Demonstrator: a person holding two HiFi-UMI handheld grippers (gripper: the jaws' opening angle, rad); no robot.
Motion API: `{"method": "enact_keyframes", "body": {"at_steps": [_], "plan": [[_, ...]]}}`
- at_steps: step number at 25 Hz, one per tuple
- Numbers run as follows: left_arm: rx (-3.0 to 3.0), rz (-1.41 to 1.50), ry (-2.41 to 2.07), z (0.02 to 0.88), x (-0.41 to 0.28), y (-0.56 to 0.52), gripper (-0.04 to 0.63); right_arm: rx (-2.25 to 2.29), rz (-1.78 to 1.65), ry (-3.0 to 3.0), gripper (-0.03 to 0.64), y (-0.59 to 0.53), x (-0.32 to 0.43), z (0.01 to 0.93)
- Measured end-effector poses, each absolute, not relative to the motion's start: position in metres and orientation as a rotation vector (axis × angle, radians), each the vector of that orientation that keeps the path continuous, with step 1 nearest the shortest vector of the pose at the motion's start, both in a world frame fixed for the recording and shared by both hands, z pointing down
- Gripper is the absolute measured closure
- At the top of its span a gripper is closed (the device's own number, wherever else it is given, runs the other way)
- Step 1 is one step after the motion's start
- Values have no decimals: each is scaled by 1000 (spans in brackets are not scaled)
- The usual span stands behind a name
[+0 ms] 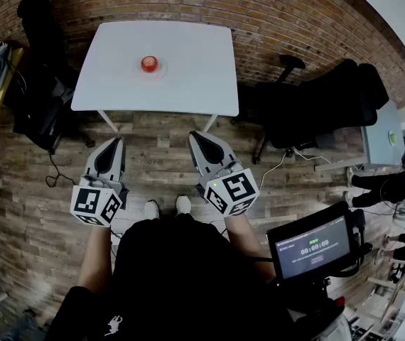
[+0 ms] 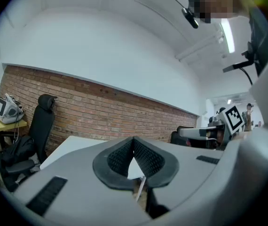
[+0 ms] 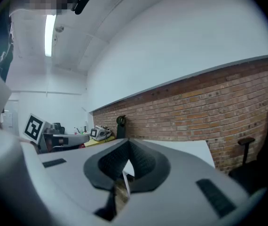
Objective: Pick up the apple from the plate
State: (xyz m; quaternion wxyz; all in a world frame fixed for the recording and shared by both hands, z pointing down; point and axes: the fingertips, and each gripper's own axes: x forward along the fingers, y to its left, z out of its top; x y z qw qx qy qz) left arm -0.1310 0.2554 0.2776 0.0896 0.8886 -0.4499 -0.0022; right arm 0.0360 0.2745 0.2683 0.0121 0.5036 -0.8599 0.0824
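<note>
From the head view, a white table stands against a brick wall on a wood-plank floor. On it sits a small pale plate, and the plate holds one thing, the red apple, which rests on it towards the table's far half. The left gripper and the right gripper are held side by side over the floor on the near side of the table, both pointing at it and well apart from the plate; each pair of jaws tapers to a single point. A black office chair stands left of the table and another black chair right of it, and a small screen showing a timer sits at the lower right. In the left gripper view the two dark ribbed pads are pressed together at their tips with nothing between them; past them lie the table's white top and the brick wall, with the chair at the left and the other gripper's marker cube at the right. In the right gripper view the jaws likewise meet at the tips and pinch nothing, with the table's white top just beyond them and a yellow desk carrying devices farther left along the wall.
</note>
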Motion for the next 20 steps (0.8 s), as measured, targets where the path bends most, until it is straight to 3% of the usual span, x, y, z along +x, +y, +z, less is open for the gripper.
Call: {"method": "enact_keyframes", "body": {"at_steps": [20], "plan": [[2668,22,-1406,276,-106,235,589,1582,227,-2696,614,249,62,268]]}}
